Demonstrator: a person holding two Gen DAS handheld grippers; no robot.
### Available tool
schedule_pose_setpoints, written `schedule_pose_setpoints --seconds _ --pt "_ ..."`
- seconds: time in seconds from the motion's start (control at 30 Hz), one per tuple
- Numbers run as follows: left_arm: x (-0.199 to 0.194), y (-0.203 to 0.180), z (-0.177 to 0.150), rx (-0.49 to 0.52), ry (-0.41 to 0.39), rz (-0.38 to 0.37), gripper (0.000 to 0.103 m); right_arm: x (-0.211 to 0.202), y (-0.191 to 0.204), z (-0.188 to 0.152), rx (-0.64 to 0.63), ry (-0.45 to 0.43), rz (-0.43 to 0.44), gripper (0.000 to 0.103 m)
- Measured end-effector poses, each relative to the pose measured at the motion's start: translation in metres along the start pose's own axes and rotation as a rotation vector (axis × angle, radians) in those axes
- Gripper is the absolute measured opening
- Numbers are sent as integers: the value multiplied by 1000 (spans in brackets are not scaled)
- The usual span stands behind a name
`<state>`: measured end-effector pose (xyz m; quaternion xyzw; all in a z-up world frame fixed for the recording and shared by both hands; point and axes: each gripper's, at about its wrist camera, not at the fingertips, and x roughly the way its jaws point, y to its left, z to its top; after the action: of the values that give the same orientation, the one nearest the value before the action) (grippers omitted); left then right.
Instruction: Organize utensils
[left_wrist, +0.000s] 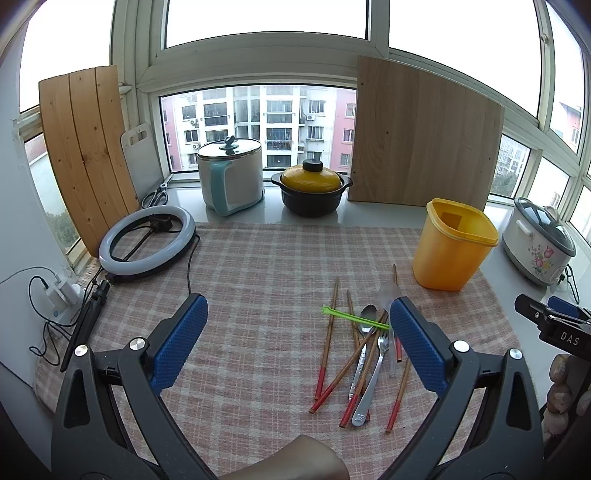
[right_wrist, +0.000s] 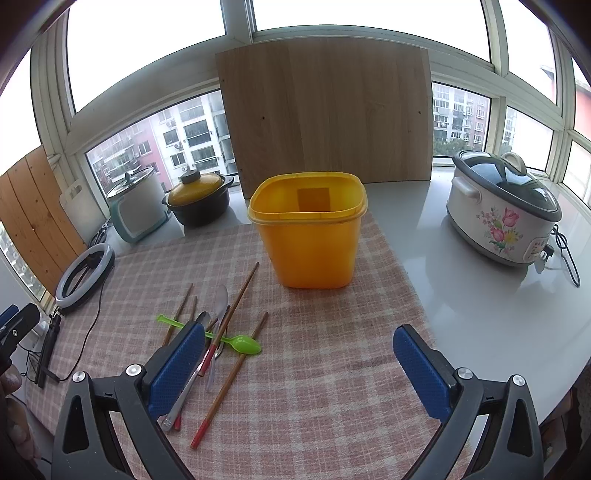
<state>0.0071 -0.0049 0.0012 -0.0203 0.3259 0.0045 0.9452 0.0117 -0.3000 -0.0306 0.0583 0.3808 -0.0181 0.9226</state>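
Note:
A loose pile of utensils lies on the checked cloth (left_wrist: 258, 280): several red-tipped wooden chopsticks (left_wrist: 327, 350), a metal spoon (left_wrist: 364, 332), a metal fork (left_wrist: 375, 373), a clear plastic spoon (left_wrist: 388, 291) and a green plastic spoon (right_wrist: 242, 343). An empty yellow bin (left_wrist: 452, 245) stands upright behind the pile; it also shows in the right wrist view (right_wrist: 308, 234). My left gripper (left_wrist: 297, 310) is open and empty above the cloth, left of the pile. My right gripper (right_wrist: 297, 341) is open and empty, right of the pile, before the bin.
A ring light (left_wrist: 146, 245) with cables lies at the left. A white kettle (left_wrist: 231, 175), a black pot with yellow lid (left_wrist: 310, 186) and wooden boards (left_wrist: 421, 136) stand along the window sill. A flowered rice cooker (right_wrist: 504, 206) sits on the white counter at right.

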Motion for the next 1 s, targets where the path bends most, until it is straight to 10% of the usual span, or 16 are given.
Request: schedule_pose_setpoints --seconds 0.83,1.0 --pt "55 26 -1 -51 116 -62 100 35 -18 -11 93 152 69 101" --pt "81 29 -7 -40 189 -109 84 47 -23 -18 122 202 99 96"
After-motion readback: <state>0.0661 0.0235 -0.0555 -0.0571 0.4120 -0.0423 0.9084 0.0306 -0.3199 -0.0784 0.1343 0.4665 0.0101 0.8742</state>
